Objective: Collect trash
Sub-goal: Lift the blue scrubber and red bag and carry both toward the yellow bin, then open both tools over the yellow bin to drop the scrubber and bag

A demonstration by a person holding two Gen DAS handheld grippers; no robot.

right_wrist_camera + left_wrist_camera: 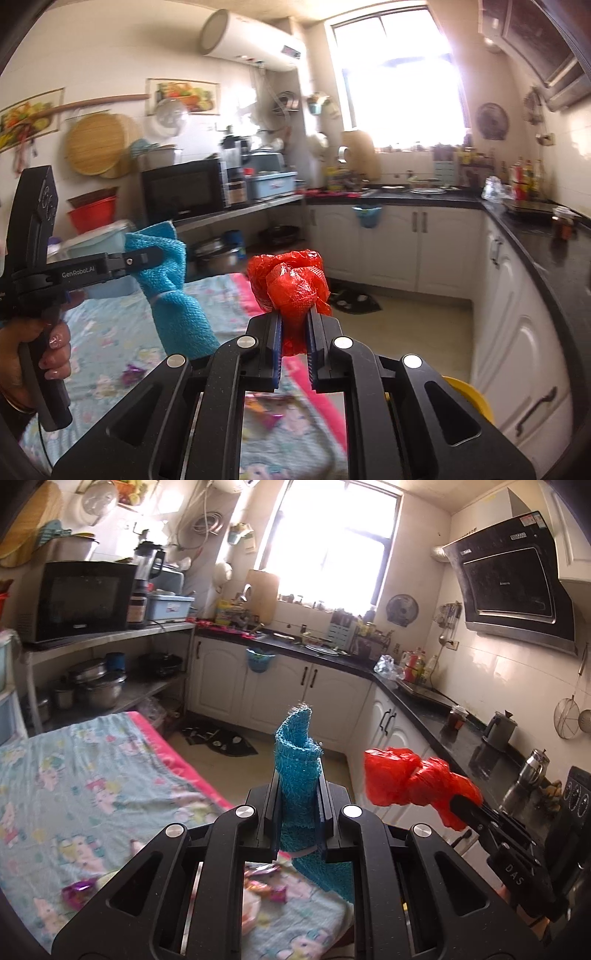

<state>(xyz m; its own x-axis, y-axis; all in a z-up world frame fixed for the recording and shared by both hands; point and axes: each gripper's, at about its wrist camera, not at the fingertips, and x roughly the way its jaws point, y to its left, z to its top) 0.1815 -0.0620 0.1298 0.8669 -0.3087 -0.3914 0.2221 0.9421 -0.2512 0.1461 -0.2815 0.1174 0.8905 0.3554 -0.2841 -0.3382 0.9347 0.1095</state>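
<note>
Currently the left gripper has its fingers clamped on a blue cloth, and the right gripper, at its 3 o'clock, has its fingers clamped on a red plastic bag. Both items are lifted above the table, presumably for carrying to disposal; candy wrappers remain there.

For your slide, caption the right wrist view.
Right gripper clamps crumpled red plastic bag; left gripper holds blue cloth.

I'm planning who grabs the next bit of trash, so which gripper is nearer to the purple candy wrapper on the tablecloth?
Left. The left gripper, shut on the blue cloth, hangs over the table above the purple wrapper. The right gripper, shut on the red bag, is off toward the counter side.
</note>
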